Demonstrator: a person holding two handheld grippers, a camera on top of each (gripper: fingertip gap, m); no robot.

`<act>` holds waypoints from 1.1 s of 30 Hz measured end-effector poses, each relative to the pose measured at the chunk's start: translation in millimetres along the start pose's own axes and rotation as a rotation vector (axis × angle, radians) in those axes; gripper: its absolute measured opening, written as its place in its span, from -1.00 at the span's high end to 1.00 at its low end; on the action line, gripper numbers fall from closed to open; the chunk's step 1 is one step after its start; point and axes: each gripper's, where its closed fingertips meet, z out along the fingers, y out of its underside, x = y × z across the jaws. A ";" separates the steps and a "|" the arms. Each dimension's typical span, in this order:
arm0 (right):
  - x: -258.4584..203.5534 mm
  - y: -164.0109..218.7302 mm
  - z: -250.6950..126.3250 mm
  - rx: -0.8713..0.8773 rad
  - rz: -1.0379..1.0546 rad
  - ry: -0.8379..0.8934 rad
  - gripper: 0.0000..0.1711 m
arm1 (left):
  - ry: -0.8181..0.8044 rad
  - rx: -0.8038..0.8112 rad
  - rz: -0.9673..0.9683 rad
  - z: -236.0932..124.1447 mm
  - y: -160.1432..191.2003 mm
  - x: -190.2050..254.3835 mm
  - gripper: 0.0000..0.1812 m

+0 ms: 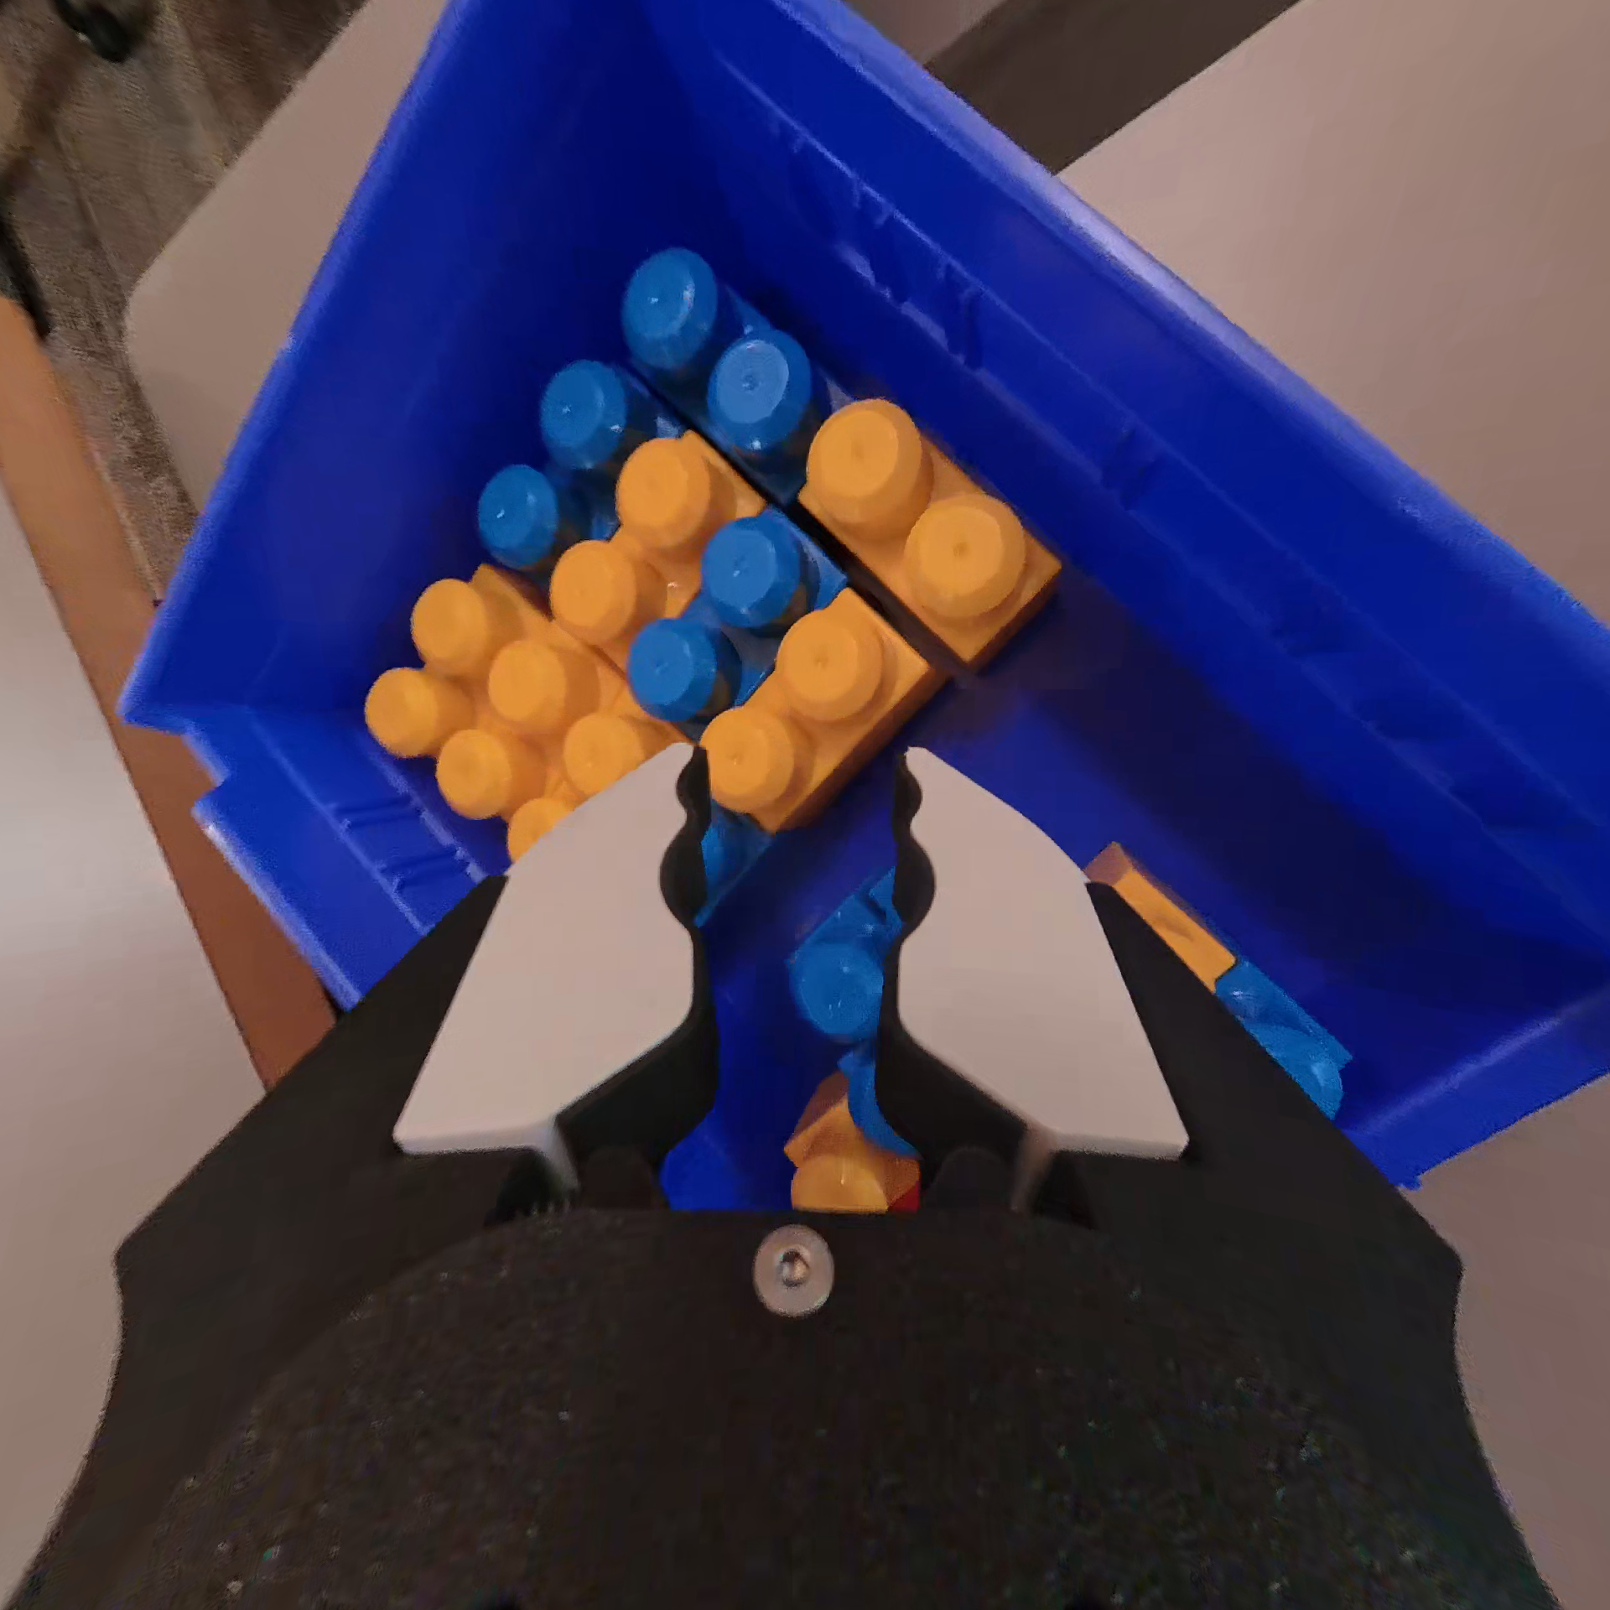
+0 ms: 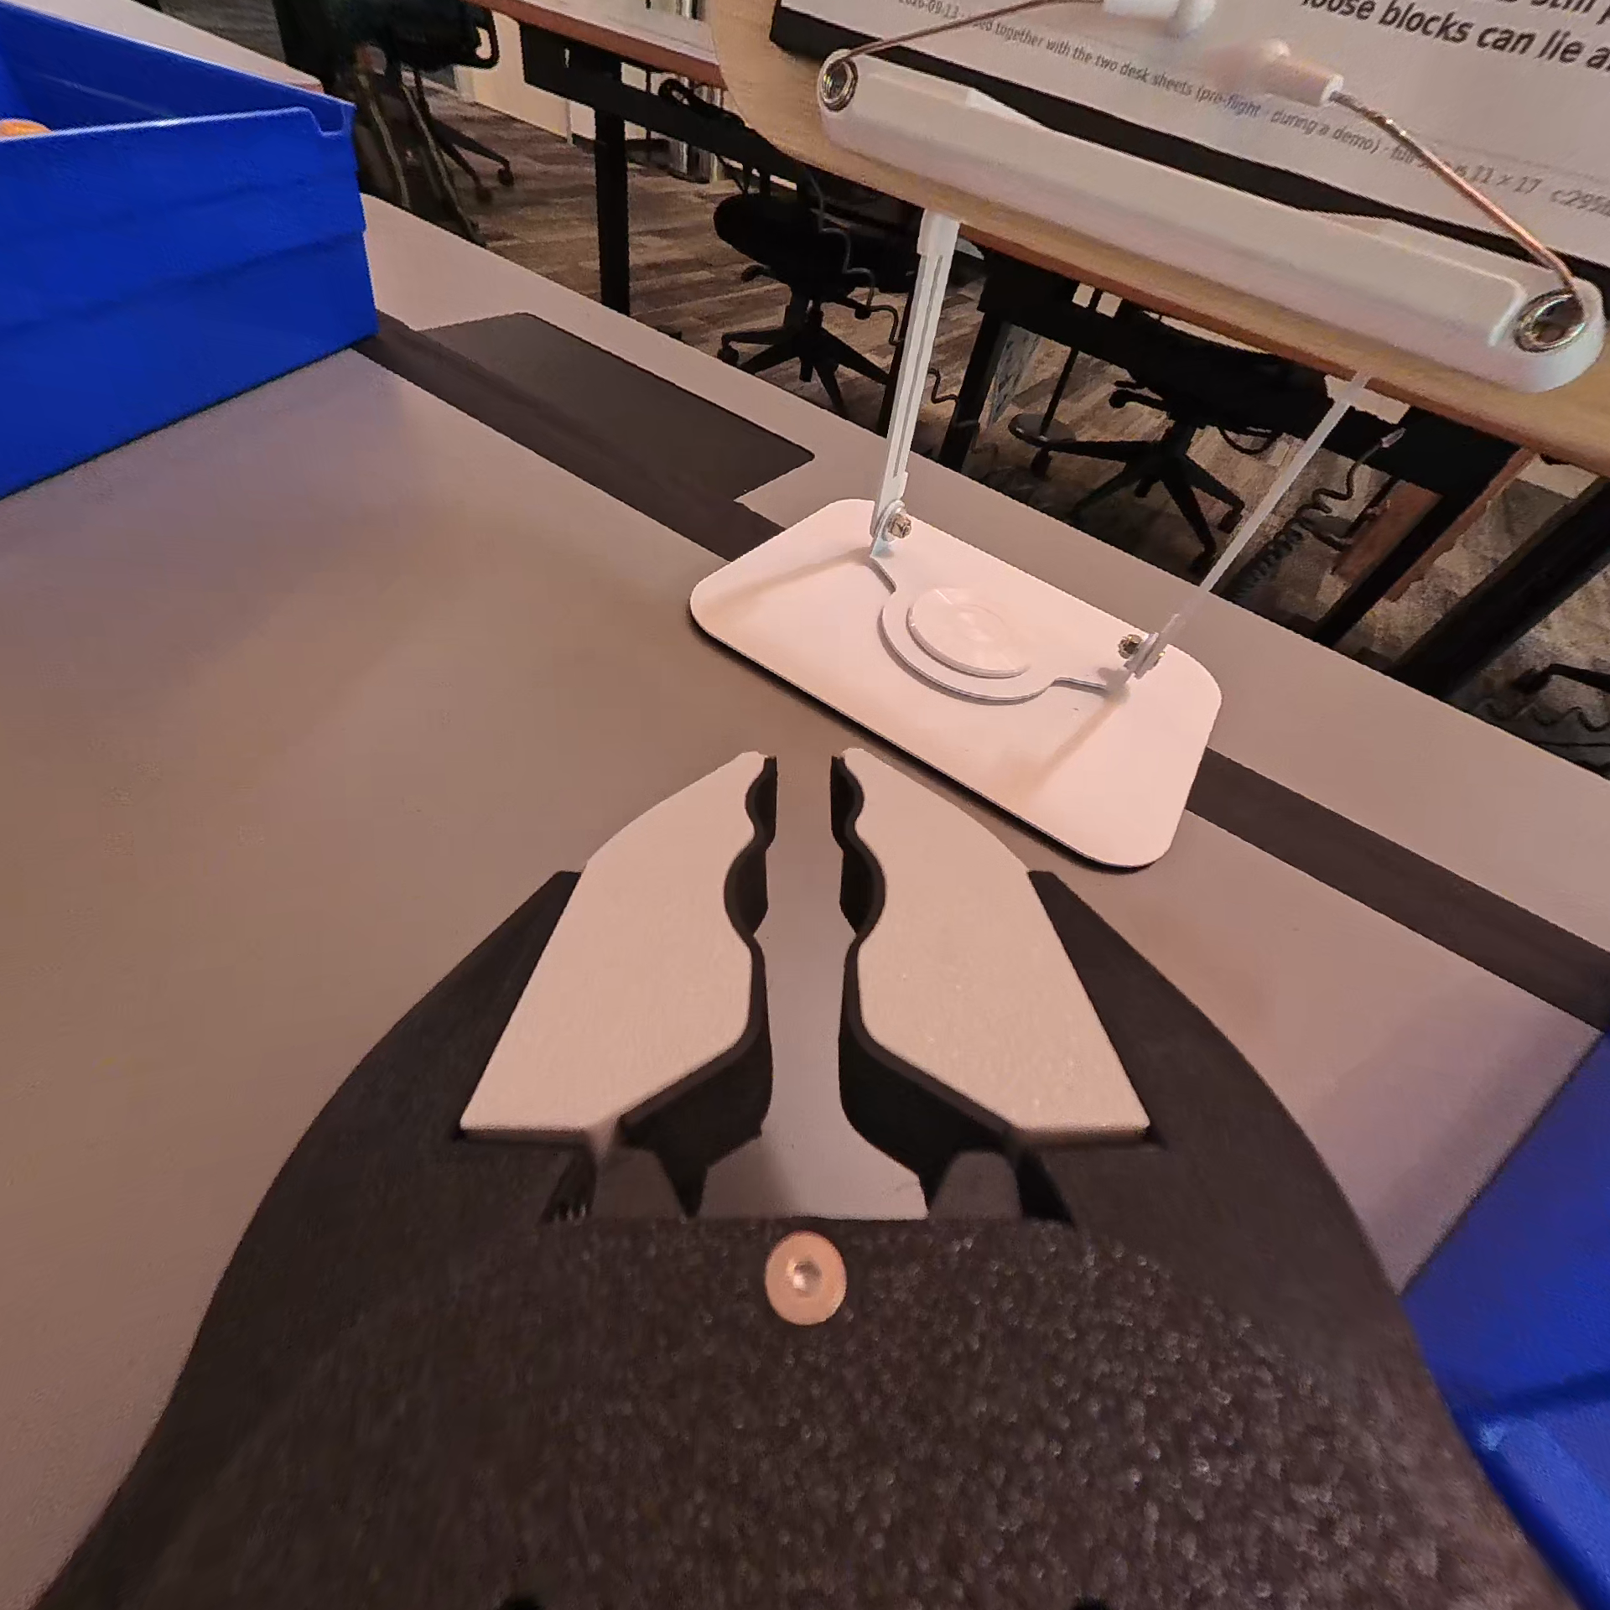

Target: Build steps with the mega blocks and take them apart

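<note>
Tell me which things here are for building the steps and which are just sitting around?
For the job:
orange blocks
blue blocks
blue bin holding them
left gripper, open above the bin
right gripper

Just sitting around:
white stand
grey table

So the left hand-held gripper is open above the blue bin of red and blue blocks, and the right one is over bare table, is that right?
Not quite: the left wrist view shows the blocks in the blue bin are orange and blue, not red and blue. The rest holds: the left hand-held gripper is open above the bin, and the right hand-held gripper is over bare table.
</note>
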 end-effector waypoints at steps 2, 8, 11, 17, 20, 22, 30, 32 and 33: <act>0.6 0.5 0.3 -0.001 0.009 -0.003 0.87 | 0.013 -0.020 0.017 7.2 -3.1 0.9 0.55; 1.0 0.9 0.8 -0.001 0.029 -0.010 0.88 | 0.050 -0.085 0.039 26.8 -5.9 3.8 0.55; 0.9 0.6 0.9 0.001 0.038 -0.015 0.88 | 0.058 -0.115 0.051 36.3 -1.3 5.8 0.58; -0.4 0.5 1.2 0.002 0.038 -0.021 0.88 | 0.032 -0.077 0.133 33.4 -4.9 9.7 0.67; -0.4 -1.3 0.2 0.008 0.038 -0.022 0.88 | -0.001 -0.050 0.164 21.6 -5.1 8.0 0.68; -0.7 -3.1 -0.6 0.014 0.037 -0.023 0.88 | -0.024 -0.004 0.184 4.3 -11.9 7.6 0.68; -14.6 -26.5 -10.5 0.070 -0.008 -0.071 0.87 | -0.034 0.289 0.352 -106.9 -73.2 80.2 0.68; -29.0 -35.2 -16.0 0.078 -0.037 -0.139 0.84 | 0.000 0.350 0.420 -126.5 -85.9 121.1 0.68; -38.9 -38.2 -19.1 0.071 -0.058 -0.186 0.82 | 0.024 0.378 0.450 -133.9 -91.1 143.3 0.68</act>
